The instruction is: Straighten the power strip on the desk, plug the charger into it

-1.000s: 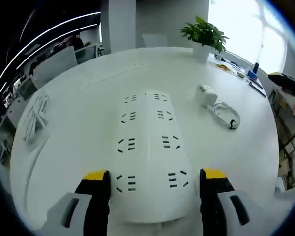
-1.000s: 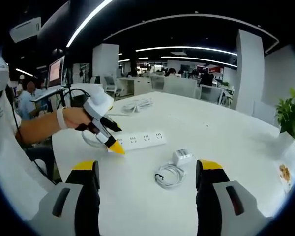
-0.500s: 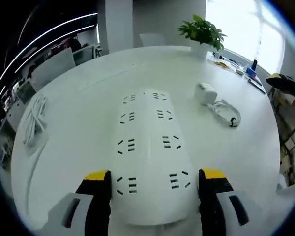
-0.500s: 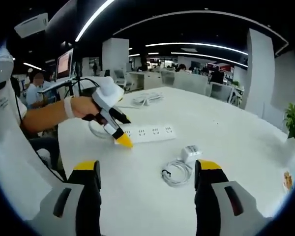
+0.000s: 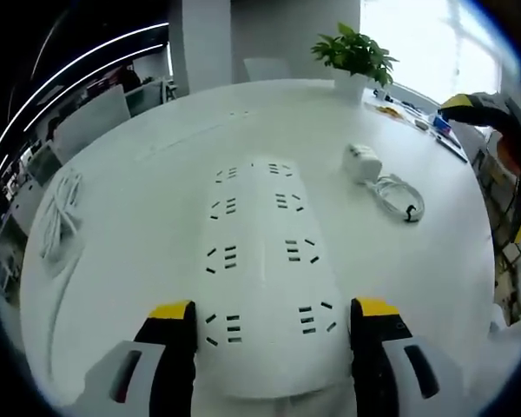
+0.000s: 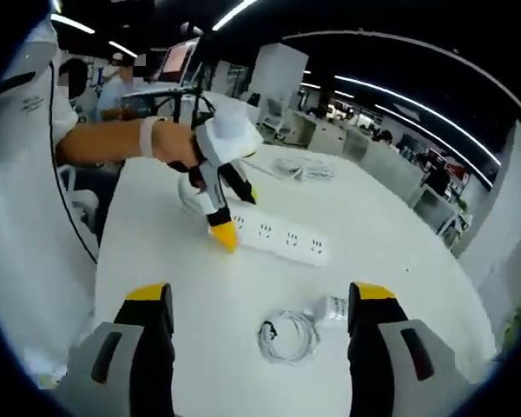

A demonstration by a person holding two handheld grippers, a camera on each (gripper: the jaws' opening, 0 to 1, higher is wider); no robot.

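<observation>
I held my left hand-held gripper [image 5: 269,317] low over a round white counter [image 5: 139,200], its two yellow-tipped jaws spread wide on either side of the near end of a white power strip [image 5: 260,261]. The jaws stood apart from the strip's sides, so that gripper was released and grasped nothing. The strip lay flat and ran straight away from me between the jaws, with two rows of sockets along its top.

To the right of the strip's far end sat a small white charger [image 5: 363,162], and its white cable [image 5: 398,198] lay coiled just beside it, nearer to me. A bundle of white cord [image 5: 59,213] rested well apart at the counter's left edge. A potted green plant [image 5: 358,56] stood at the far side of the counter.

In the right gripper view, my right hand-held gripper [image 6: 266,314] hung above the counter [image 6: 156,261] with its jaws wide apart and nothing between them, also released. Beyond them lay the charger [image 6: 332,309] with its cable [image 6: 286,337], and farther off the power strip [image 6: 278,239]. My hand [image 6: 175,143] held the left hand-held gripper [image 6: 224,233] with its yellow tip down at the strip's left end; I could not tell from there whether it touched.
</observation>
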